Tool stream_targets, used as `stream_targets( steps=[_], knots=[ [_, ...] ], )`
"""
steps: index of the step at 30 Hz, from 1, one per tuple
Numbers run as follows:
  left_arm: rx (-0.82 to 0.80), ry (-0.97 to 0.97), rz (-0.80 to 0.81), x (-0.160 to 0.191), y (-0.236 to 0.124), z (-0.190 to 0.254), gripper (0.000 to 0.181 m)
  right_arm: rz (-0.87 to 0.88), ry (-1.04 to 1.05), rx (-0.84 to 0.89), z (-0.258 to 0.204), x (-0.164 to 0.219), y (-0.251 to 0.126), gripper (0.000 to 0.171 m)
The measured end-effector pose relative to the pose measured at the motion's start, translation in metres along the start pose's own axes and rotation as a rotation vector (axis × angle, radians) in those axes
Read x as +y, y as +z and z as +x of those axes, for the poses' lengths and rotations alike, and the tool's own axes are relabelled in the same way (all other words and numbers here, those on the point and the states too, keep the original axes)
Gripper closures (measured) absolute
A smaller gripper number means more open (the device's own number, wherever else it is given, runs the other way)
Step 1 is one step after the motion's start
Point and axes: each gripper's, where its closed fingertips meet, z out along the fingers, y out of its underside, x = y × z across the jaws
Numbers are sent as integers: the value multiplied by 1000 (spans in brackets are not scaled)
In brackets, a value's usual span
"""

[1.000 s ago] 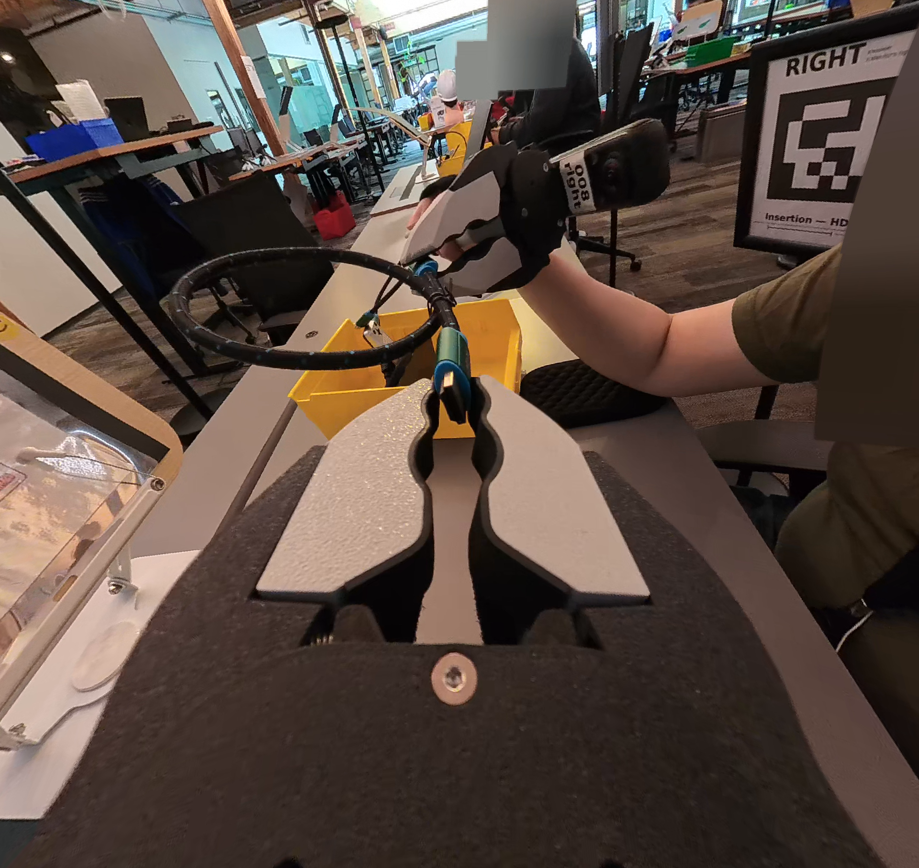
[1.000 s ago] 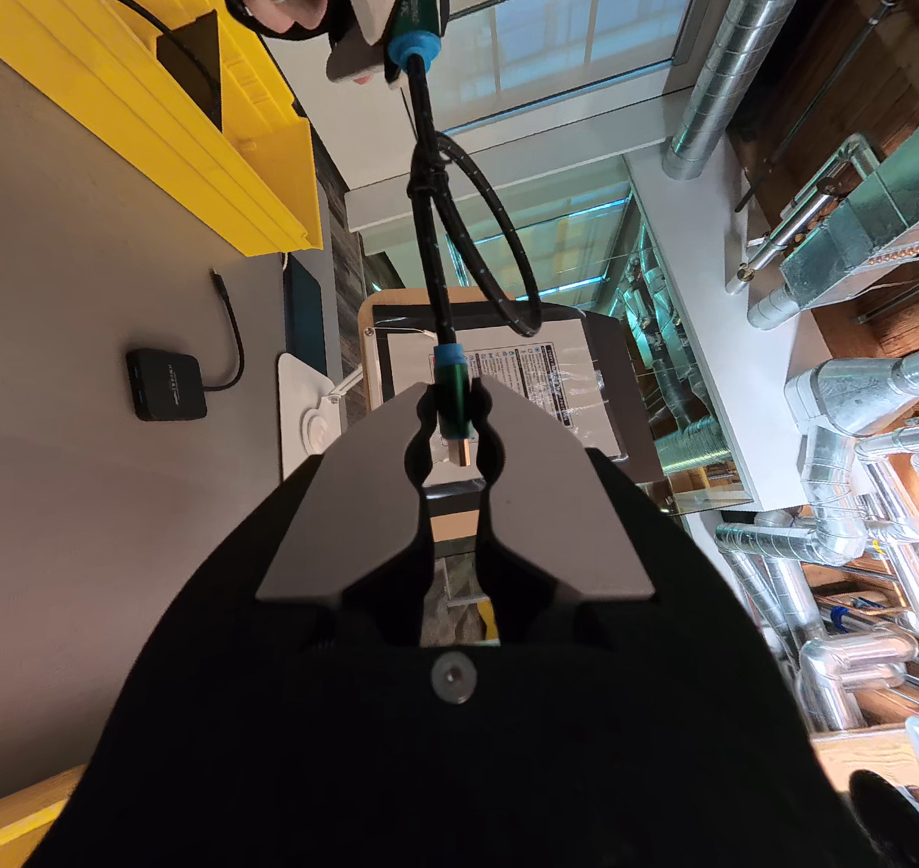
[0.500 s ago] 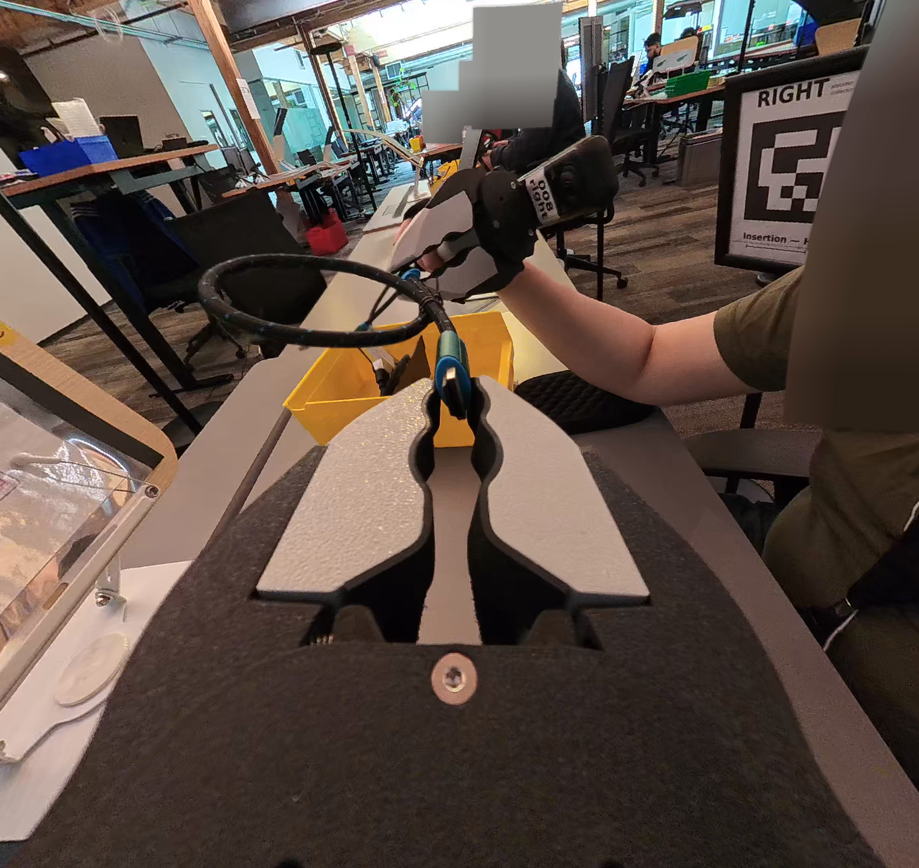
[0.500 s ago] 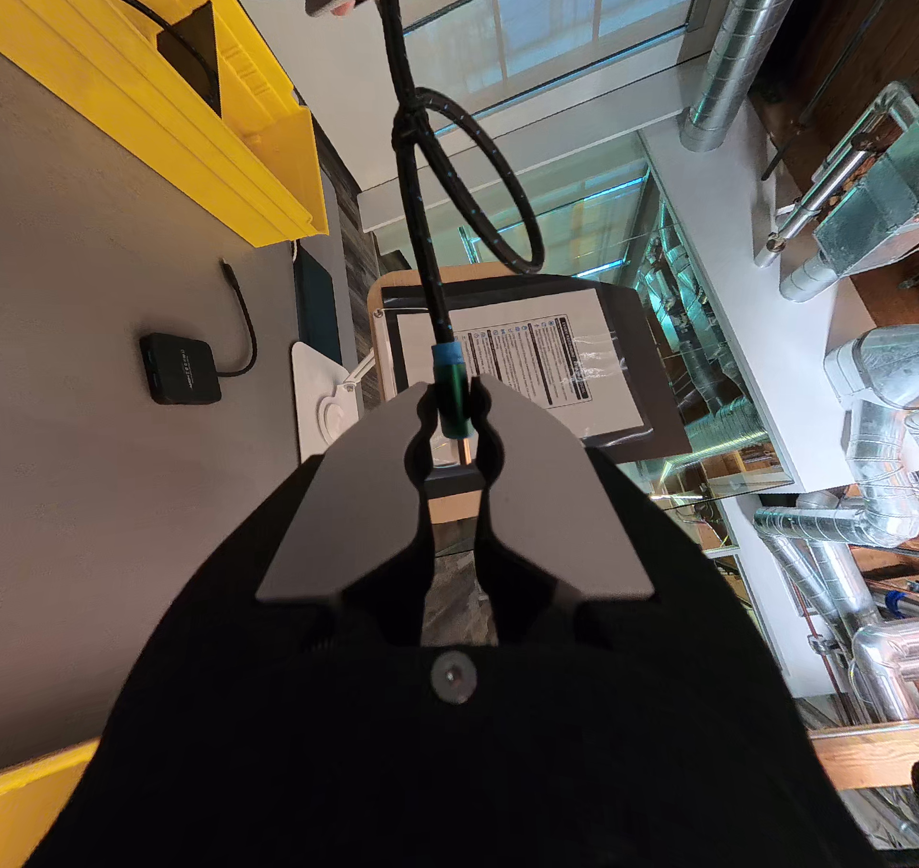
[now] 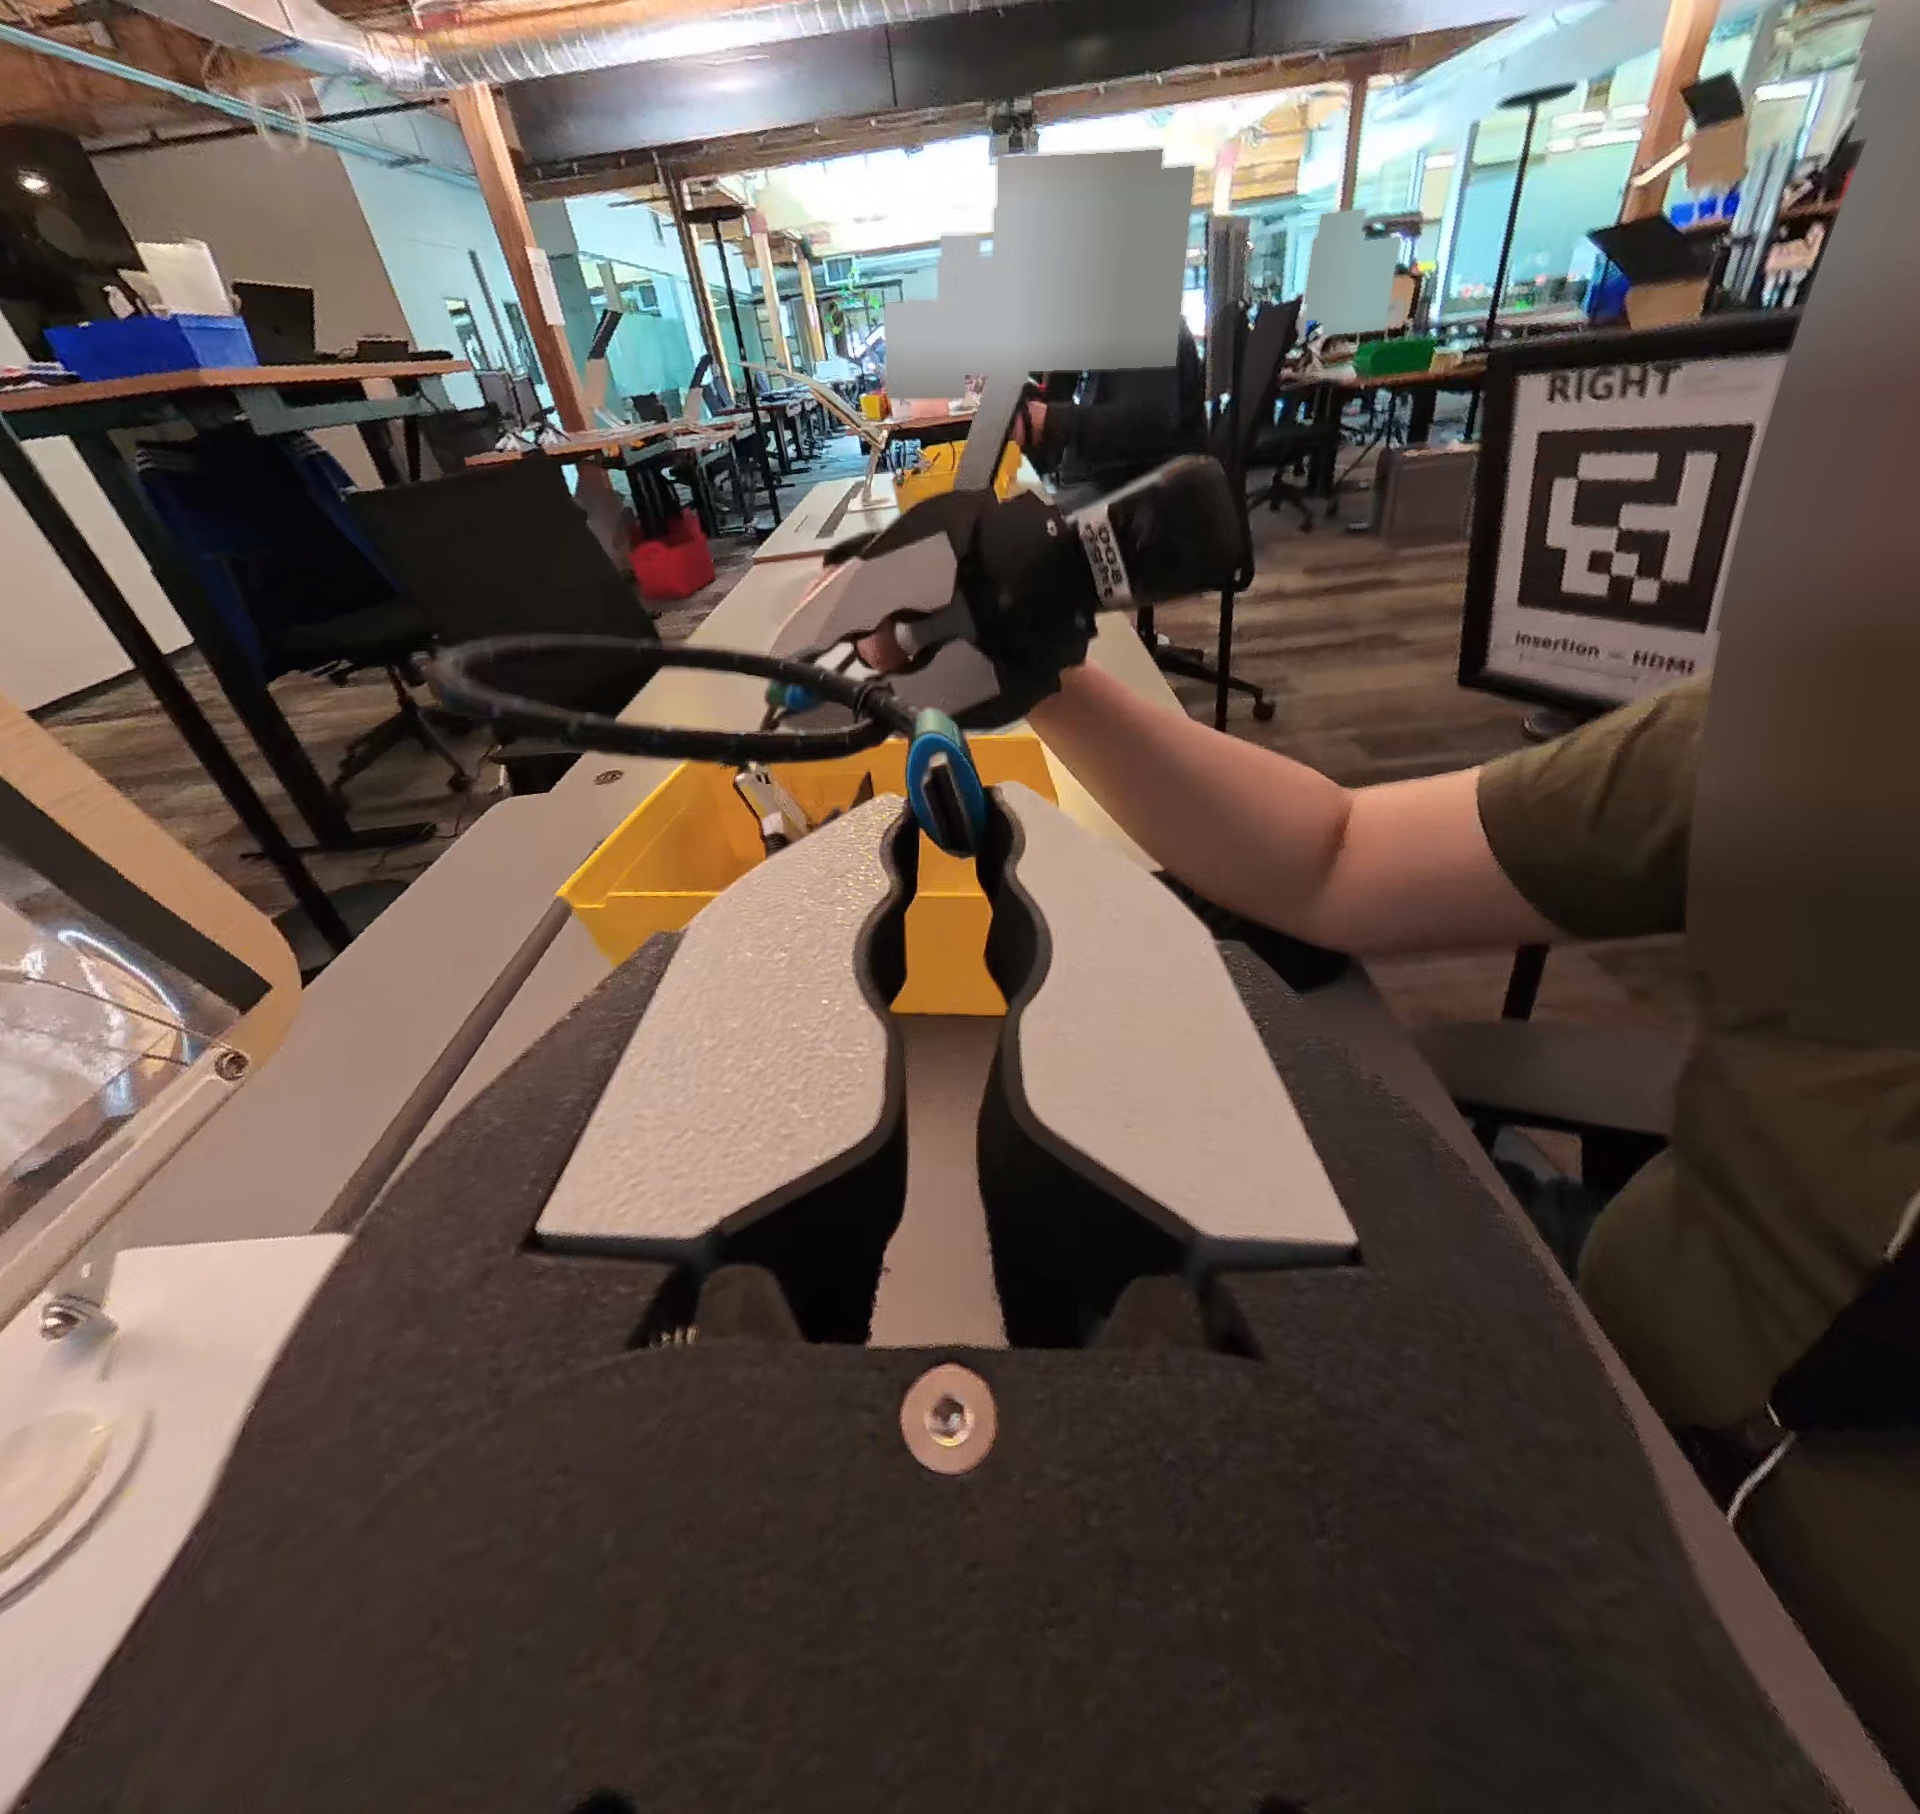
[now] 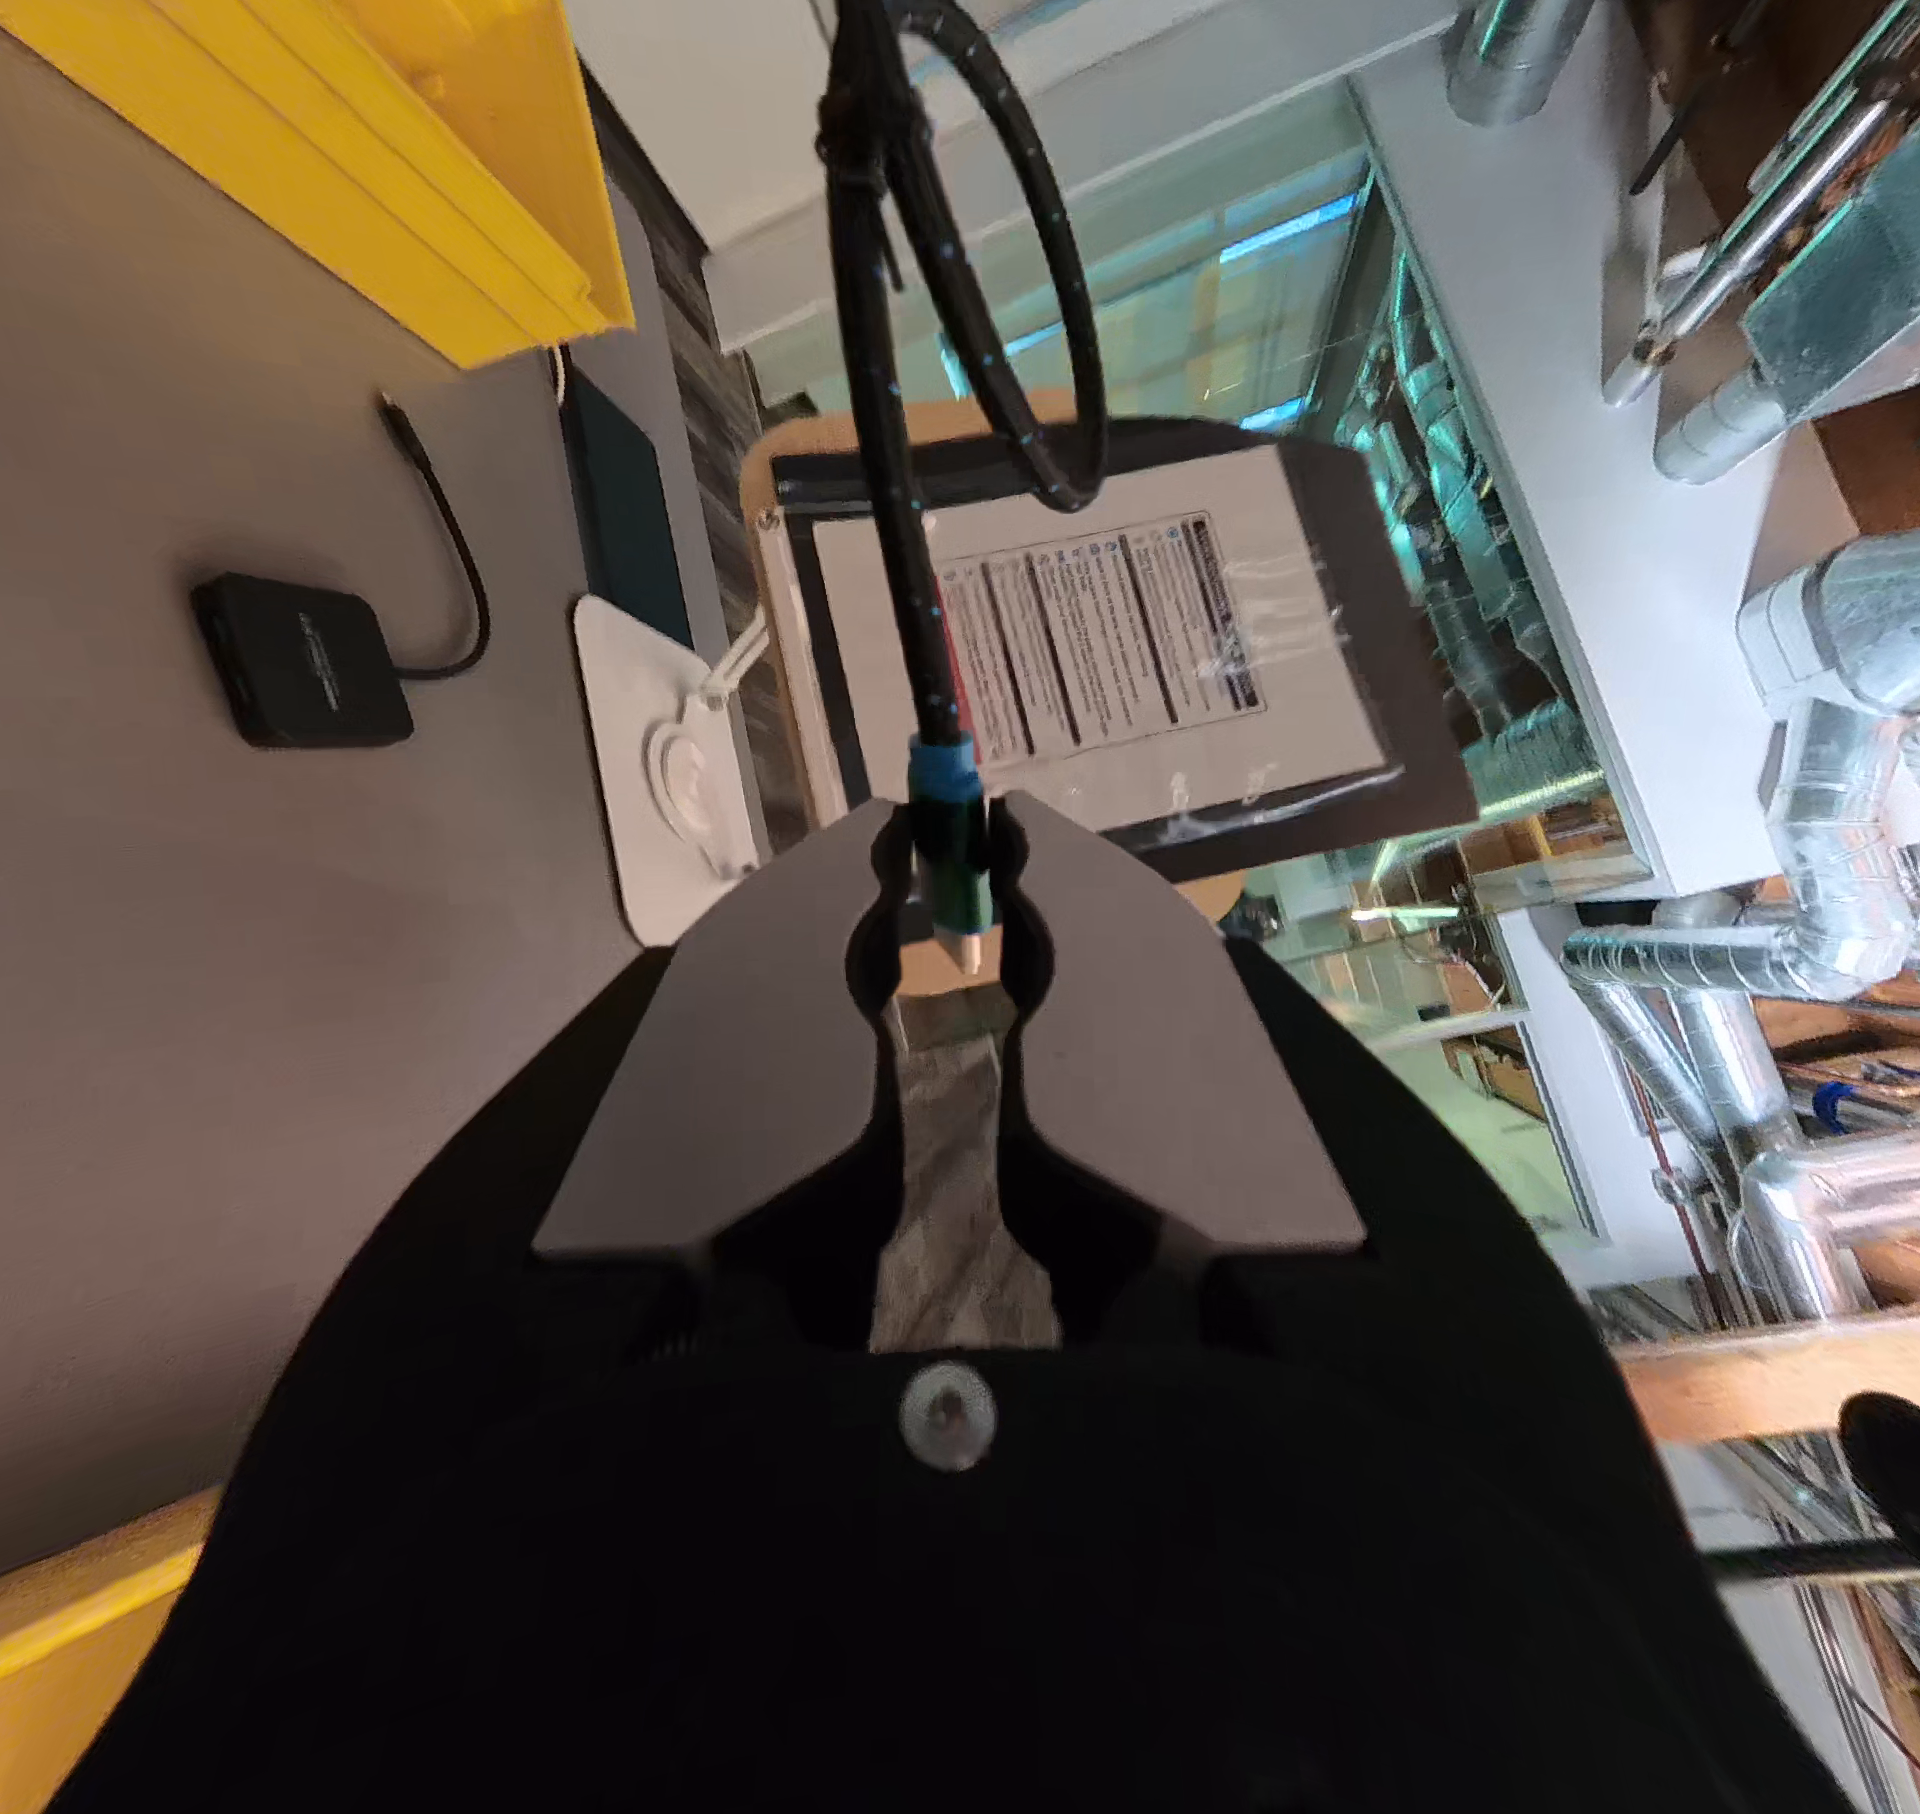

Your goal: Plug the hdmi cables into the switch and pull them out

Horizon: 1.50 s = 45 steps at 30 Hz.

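Observation:
One black braided HDMI cable hangs in a loop between my two grippers. My left gripper is shut on its blue-and-green plug, held above the table. My right gripper is shut on the other plug, its metal tip pointing back at the camera, and the cable runs up out of that view. The right gripper also shows in the left wrist view, farther off above the yellow bin. The black switch with a short lead lies on the grey table, apart from both grippers.
A yellow bin holding more cables stands on the table and also shows in the right wrist view. A framed page on a white base stands beyond the switch. A marker sign stands at the right. A person's forearm crosses from the right. One gripper's finger ends stand about 15 cm off the other's.
The two grippers have drawn farther apart and the cable loop has stretched. The left gripper has passed out of the top of the right wrist view. Both plugs stay gripped.

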Motion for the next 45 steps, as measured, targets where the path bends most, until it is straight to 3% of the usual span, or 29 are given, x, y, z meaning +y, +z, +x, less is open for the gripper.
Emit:
stream_targets(
  steps=[5, 10, 15, 17, 20, 22, 30, 34, 36, 39, 41, 45],
  knots=[
    [-150, -167, 3, 6, 12, -31, 172, -44, 60, -63, -18, 5, 18, 146],
    [-177, -297, 40, 12, 12, -45, 174, -8, 194, -135, -31, -12, 29, 144],
    [-181, -323, 57, 14, 14, -48, 181, 156, 660, -518, -81, -64, 45, 143],
    [-176, -327, 67, 14, 14, -48, 181, 211, 890, -631, -94, -82, 54, 126],
    [-197, -321, 17, 27, 20, -53, 181, 232, 1173, -762, -114, -90, 71, 158],
    [-182, -337, -26, 37, 24, -53, 181, 236, 1252, -864, -128, -92, 74, 163],
    [-256, -302, -190, 52, 12, -55, 181, 91, 1084, -824, -156, -71, 85, 163],
    [-379, -266, -425, 75, -11, -58, 177, -6, 1023, -858, -185, -59, 92, 151],
    [-421, -253, -467, 76, -19, -57, 173, -52, 987, -891, -208, -61, 96, 146],
    [-408, -255, -462, 71, -22, -50, 173, -8, 812, -1019, -246, -85, 85, 140],
    [-401, -254, -469, 70, -24, -48, 173, 71, 645, -1004, -261, -100, 79, 135],
    [-417, -254, -496, 74, -29, -50, 173, -45, 456, -1022, -295, -98, 77, 127]
  ],
)
